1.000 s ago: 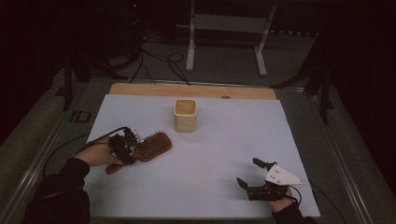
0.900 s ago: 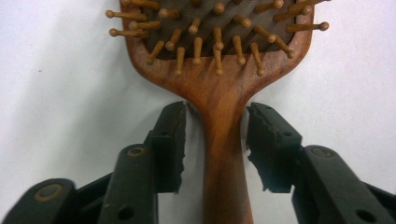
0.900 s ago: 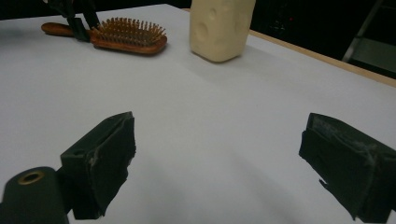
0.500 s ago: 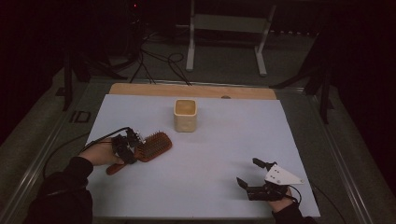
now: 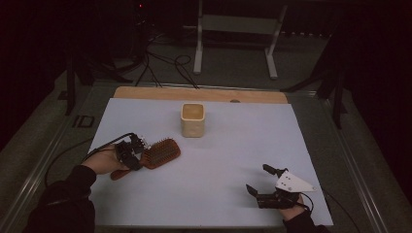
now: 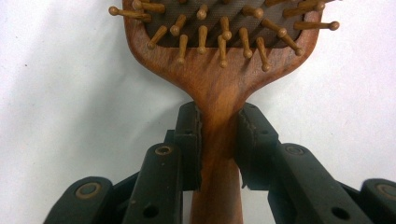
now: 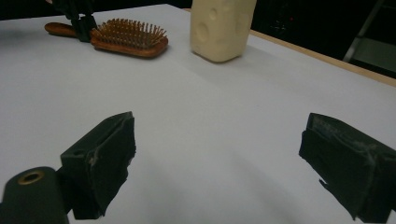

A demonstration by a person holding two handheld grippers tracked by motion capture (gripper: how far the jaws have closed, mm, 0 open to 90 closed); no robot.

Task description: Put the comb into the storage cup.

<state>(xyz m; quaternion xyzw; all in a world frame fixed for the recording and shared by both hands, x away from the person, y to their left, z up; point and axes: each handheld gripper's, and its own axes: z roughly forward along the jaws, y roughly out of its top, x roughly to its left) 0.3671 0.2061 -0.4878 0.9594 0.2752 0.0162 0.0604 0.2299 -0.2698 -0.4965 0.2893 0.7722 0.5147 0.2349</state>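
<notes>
A wooden hairbrush (image 5: 160,152) lies bristles-up on the white table sheet (image 5: 228,160) at the left. My left gripper (image 5: 132,154) is shut on the hairbrush's handle (image 6: 219,140) just below the head, one pad pressing on each side. The brush (image 7: 128,38) also appears far off in the right gripper view, with the left gripper at its handle. My right gripper (image 5: 263,180) rests near the front right of the sheet, open, with bare sheet between its fingertips (image 7: 219,158). A cream square cup (image 5: 193,119) stands upright at the middle back.
The cream cup (image 7: 222,28) has round holes in its side. A wooden board edge (image 5: 199,94) runs along the back of the sheet. A white stand (image 5: 238,34) and cables (image 5: 165,63) lie on the dark floor beyond the table.
The left gripper and the hairbrush have stayed nearly in place, the hand shifting only slightly. The right gripper has not moved.
</notes>
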